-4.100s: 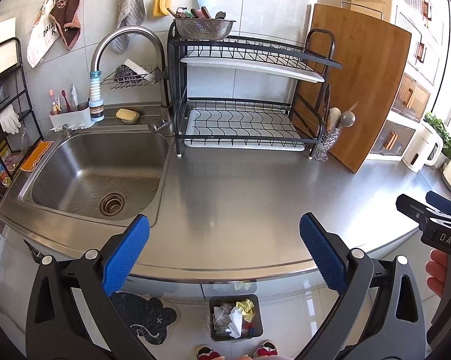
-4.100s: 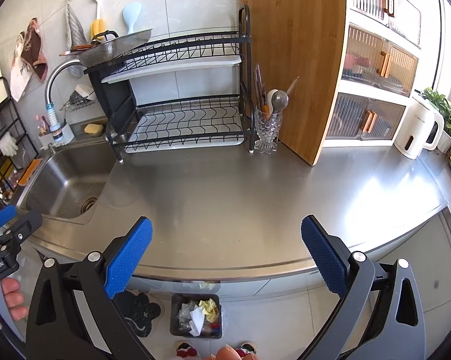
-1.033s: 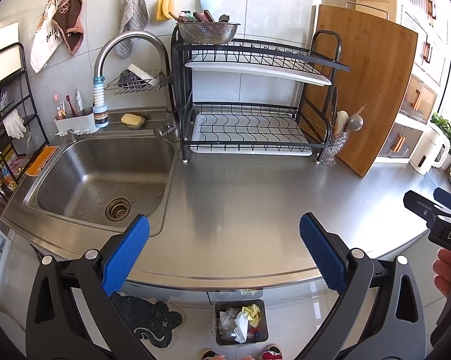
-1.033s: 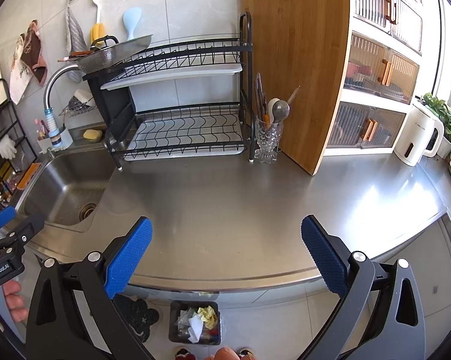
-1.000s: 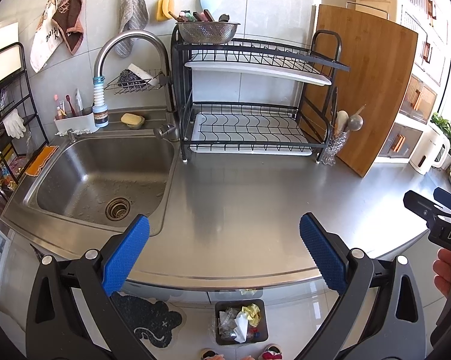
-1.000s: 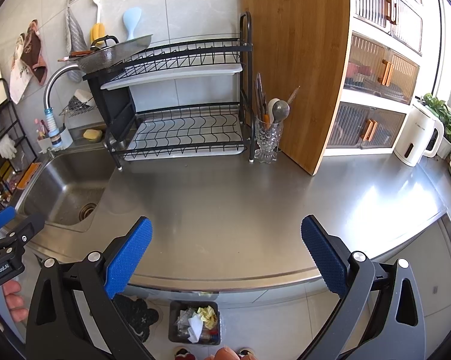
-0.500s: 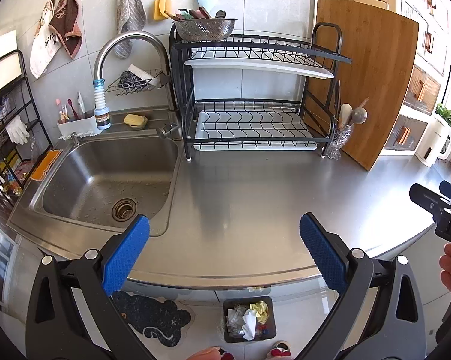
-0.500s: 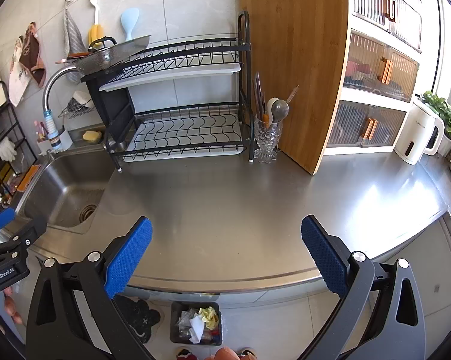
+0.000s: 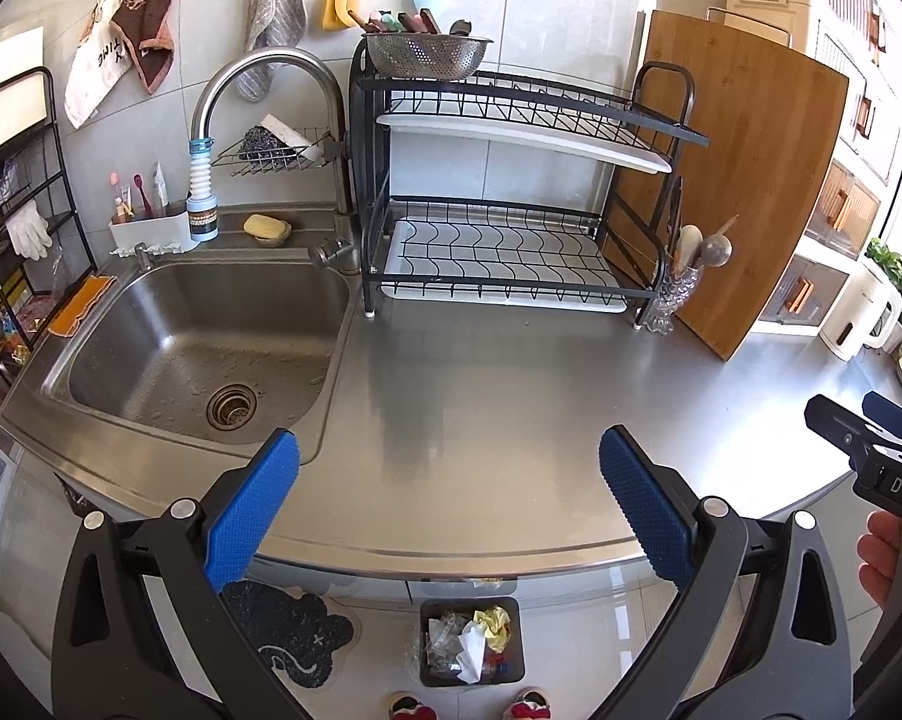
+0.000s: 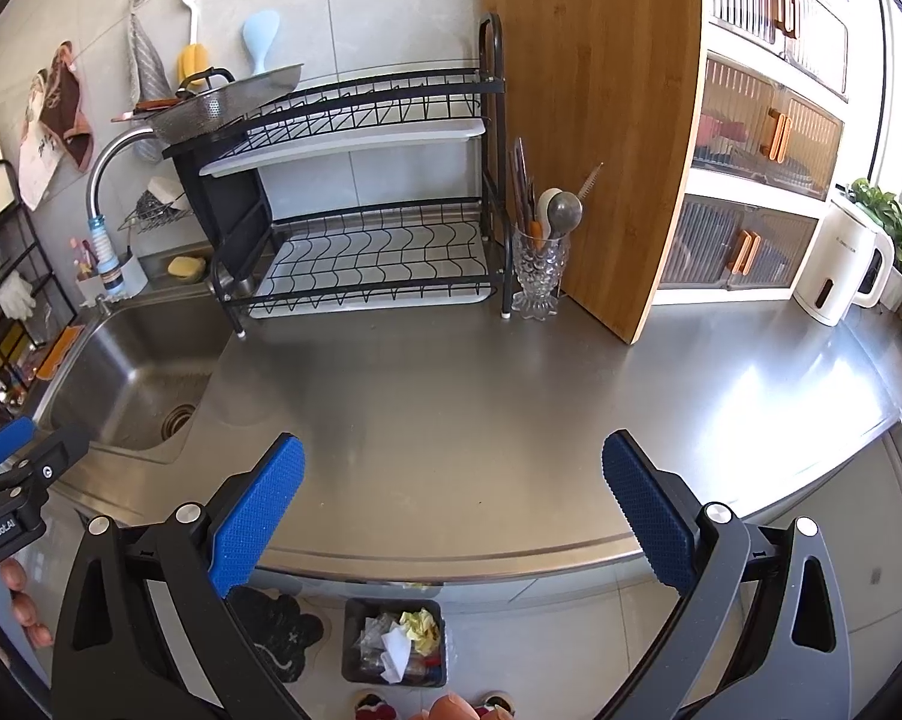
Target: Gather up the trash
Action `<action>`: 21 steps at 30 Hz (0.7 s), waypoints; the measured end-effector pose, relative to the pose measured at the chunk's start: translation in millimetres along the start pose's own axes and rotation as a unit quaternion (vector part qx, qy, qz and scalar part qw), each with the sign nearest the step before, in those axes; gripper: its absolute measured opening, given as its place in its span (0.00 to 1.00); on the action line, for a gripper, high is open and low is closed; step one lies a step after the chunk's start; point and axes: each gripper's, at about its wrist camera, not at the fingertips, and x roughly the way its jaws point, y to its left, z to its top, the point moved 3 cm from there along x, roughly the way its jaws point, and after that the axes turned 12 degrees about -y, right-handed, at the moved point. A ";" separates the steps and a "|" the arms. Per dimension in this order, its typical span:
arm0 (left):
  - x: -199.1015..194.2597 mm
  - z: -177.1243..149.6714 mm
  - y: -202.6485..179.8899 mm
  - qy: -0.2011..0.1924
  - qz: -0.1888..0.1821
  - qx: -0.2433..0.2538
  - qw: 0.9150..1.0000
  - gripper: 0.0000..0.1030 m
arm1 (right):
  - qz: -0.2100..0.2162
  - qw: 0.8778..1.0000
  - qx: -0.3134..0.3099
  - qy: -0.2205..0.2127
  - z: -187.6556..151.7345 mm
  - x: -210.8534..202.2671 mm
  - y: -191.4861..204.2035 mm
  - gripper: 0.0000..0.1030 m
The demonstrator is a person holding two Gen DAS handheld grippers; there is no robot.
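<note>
A dark trash bin (image 9: 469, 642) stands on the floor below the counter's front edge, holding crumpled white, yellow and clear scraps; the right wrist view shows the same bin (image 10: 394, 642). My left gripper (image 9: 449, 495) hangs open over the steel counter (image 9: 481, 384) with nothing between its blue pads. Open and holding nothing as well, my right gripper (image 10: 453, 498) hovers over the counter (image 10: 481, 396) further right. No loose trash shows on the counter. Each gripper appears at the edge of the other's view.
A sink (image 9: 199, 348) with a curved faucet (image 9: 265, 78) lies at the left. At the back stand a black dish rack (image 9: 505, 204), a glass utensil holder (image 10: 538, 276), a wooden cutting board (image 10: 601, 120) and a white kettle (image 10: 841, 264). A dark mat (image 9: 295, 636) lies on the floor.
Both views have drifted slightly, the left one rising and pulling back a little. Both grippers stay open and hold nothing.
</note>
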 end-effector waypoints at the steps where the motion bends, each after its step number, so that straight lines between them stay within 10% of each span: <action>1: 0.6 0.0 -0.1 0.002 0.001 -0.001 1.000 0.92 | 0.001 1.000 0.000 0.000 0.2 -0.4 0.0 0.97; 21: 2.9 -0.2 -1.7 0.016 -0.005 0.011 1.000 0.92 | 0.003 1.000 -0.006 0.000 3.2 0.1 6.6 0.97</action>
